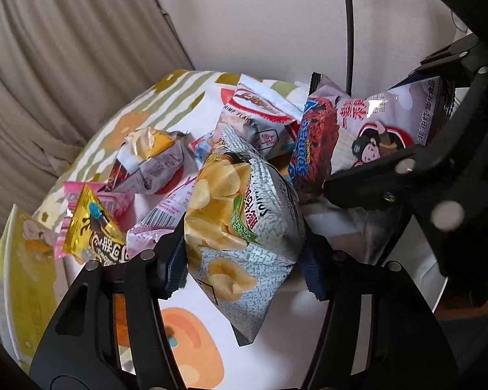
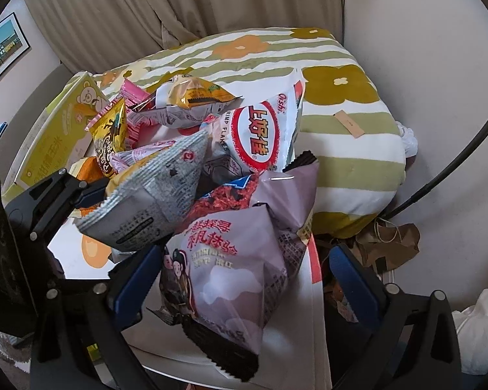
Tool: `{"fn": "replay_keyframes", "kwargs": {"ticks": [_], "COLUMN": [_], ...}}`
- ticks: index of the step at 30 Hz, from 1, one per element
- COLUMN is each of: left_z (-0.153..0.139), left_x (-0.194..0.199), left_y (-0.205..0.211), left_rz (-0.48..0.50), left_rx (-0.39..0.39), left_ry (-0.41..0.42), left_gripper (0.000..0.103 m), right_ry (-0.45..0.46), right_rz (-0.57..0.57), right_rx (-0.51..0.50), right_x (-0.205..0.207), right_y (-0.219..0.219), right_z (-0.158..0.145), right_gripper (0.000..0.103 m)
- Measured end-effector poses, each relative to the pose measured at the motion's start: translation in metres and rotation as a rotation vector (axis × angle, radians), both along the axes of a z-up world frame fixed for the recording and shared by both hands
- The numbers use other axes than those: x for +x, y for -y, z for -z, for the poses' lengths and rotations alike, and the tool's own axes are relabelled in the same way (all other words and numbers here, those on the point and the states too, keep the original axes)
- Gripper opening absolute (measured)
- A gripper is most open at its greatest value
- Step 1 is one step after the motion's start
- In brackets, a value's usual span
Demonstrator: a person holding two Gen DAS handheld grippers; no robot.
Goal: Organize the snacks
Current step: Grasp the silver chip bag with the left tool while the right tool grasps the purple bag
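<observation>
Chip bag (image 1: 244,227) pinched in left tool (image 1: 244,256); lavender bag (image 2: 231,273) between gaping right tool (image 2: 240,279).

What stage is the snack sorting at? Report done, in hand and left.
Done: nothing looks sorted yet; no tidy group shows. In hand: the left tool is shut on the potato chip bag, lifted above the pile; the right tool brackets the lilac bag, jaws apart. Left: the shrimp flakes bag, yellow packet, pink packets and the yellow box are still jumbled together.
</observation>
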State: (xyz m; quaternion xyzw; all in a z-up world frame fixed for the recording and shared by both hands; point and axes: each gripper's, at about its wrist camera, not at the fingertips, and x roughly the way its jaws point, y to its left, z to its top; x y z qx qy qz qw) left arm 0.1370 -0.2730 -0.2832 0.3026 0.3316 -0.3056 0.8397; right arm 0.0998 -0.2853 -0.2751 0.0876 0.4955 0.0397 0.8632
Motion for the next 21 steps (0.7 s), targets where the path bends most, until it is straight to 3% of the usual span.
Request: {"fn": "replay_keyframes", "kwargs": {"ticks": [7, 15, 21], "left_z": [0.000, -0.010, -0.027], "left_x": [-0.010, -0.019, -0.028], "left_y": [-0.007, -0.016, -0.023], "left_rz": [-0.011, -0.033, -0.044], "left_rx": [0.004, -0.011, -0.031], "left_ry": [0.001, -0.012, -0.003], "left_gripper": [0.055, 0.055, 0.055], "right_ry": [0.000, 0.011, 0.019], "right_rz": [-0.015, -0.028, -0.018], "right_rx": [-0.035, -0.073, -0.045], "right_x": [0.001, -0.005, -0.010], "right_y": [-0.006, -0.011, -0.012], "right_z": [0.005, -0.002, -0.012], "right_gripper": [0.094, 0.069, 0.060]}}
